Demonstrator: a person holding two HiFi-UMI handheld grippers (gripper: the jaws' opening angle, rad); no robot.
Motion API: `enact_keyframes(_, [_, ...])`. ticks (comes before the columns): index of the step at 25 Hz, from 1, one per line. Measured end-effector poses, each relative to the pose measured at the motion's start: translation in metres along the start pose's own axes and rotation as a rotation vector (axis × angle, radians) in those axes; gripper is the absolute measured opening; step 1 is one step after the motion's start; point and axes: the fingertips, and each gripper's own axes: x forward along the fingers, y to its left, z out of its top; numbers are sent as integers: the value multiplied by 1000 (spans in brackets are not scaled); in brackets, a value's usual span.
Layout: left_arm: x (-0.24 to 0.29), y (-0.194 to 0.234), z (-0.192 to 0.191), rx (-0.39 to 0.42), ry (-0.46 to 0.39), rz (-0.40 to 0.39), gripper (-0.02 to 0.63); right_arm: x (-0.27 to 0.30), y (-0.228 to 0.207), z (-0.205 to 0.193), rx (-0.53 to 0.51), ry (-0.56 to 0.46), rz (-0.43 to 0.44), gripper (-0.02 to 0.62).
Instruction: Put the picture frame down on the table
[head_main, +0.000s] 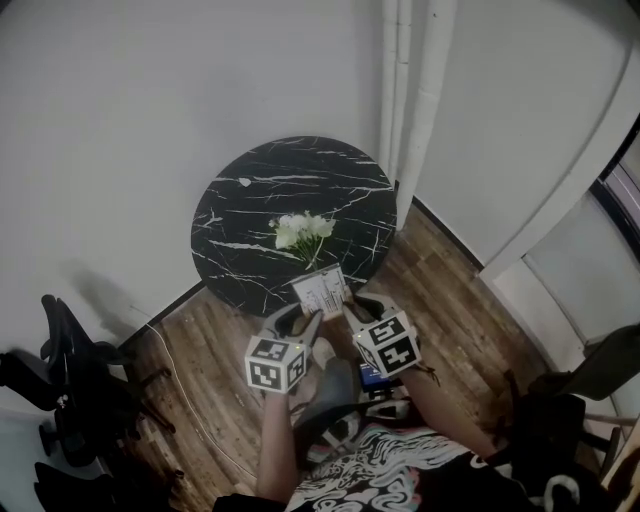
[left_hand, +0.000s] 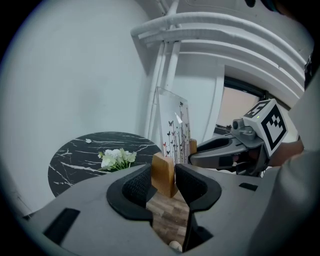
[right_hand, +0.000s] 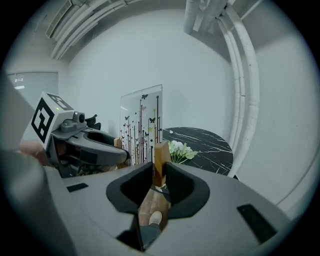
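Both grippers sat closest, and each was clamped on the frame. The left gripper (left_hand: 164, 181) had its jaws pressed against the left foot (left_hand: 164, 172), a wooden block at one end. The right gripper (right_hand: 161, 179) pinched the right foot (right_hand: 161, 156) at the other end. Plank floor (head_main: 450, 290) showed beneath both sets of jaws. Ahead of the grippers and lower stood the round black marble table (head_main: 250, 200). The frame (head_main: 322, 291) hung upright between the two grippers, just in front of their jaws and off the table, by its near edge. It was a clear pane printed with stems and butterflies. Beyond the frame, white flowers (head_main: 303, 231) lay on the table.
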Motion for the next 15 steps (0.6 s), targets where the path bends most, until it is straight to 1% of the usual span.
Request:
enact_keyframes(8, [23, 33, 4, -14, 15, 2, 163, 38, -13, 8, 3, 13, 12, 84])
enact_keyframes(12, [47, 61, 13, -13, 23, 2, 163, 71, -30, 20, 4, 17, 13, 84])
enact_keyframes(15, [68, 85, 23, -24, 32, -7, 163, 96, -45, 32, 13, 41, 19, 84])
